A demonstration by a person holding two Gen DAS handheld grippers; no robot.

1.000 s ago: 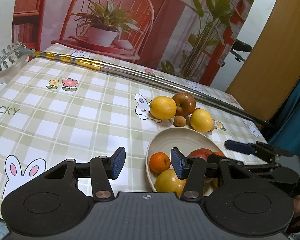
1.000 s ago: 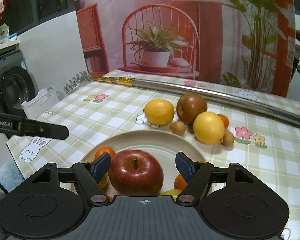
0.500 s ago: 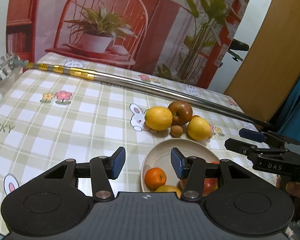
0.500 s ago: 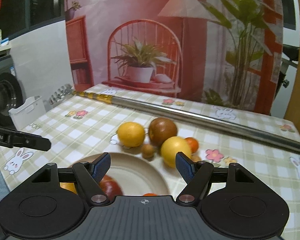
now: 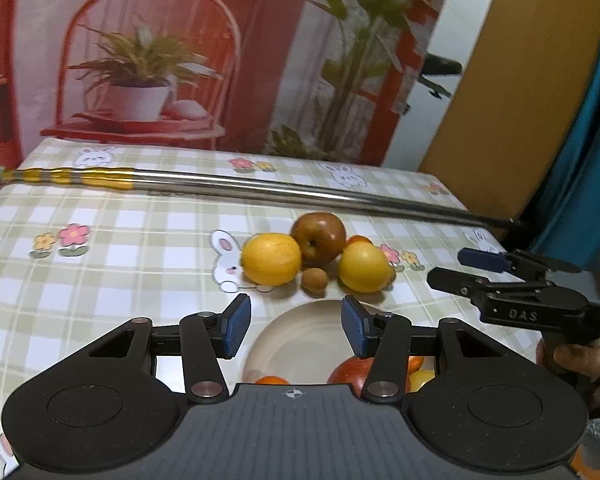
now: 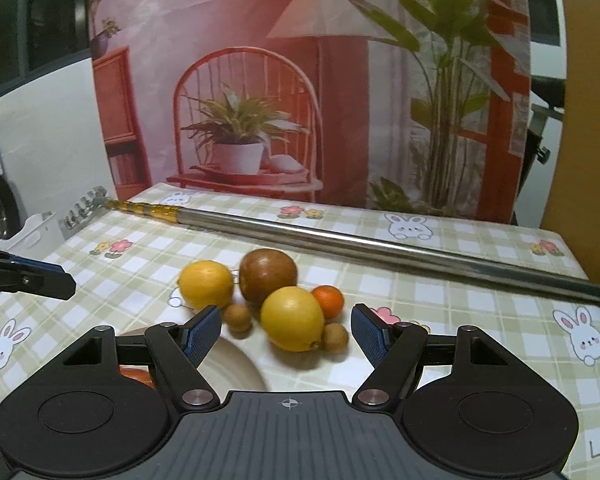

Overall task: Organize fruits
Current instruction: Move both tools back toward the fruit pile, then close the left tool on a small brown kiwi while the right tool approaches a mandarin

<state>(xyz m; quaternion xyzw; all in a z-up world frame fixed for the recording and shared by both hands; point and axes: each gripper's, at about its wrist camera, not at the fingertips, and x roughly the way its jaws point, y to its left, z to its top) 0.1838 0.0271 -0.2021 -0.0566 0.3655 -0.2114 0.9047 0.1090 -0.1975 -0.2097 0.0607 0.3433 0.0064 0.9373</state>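
Observation:
A beige plate holds a red apple and oranges, partly hidden by my left gripper, which is open and empty above its near rim. Beyond the plate lie two lemons, a brown apple, a small orange and small brown longans. My right gripper is open and empty, with the near lemon just beyond its fingers. The plate sits at its lower left.
A long metal pole with a gold grip and rake head lies across the back of the checked tablecloth. A printed backdrop stands behind the table. A white bin is off the left edge.
Both grippers have pulled back and up from the plate. The right gripper has moved off the red apple in the plate toward the loose fruit pile. Both stay open.

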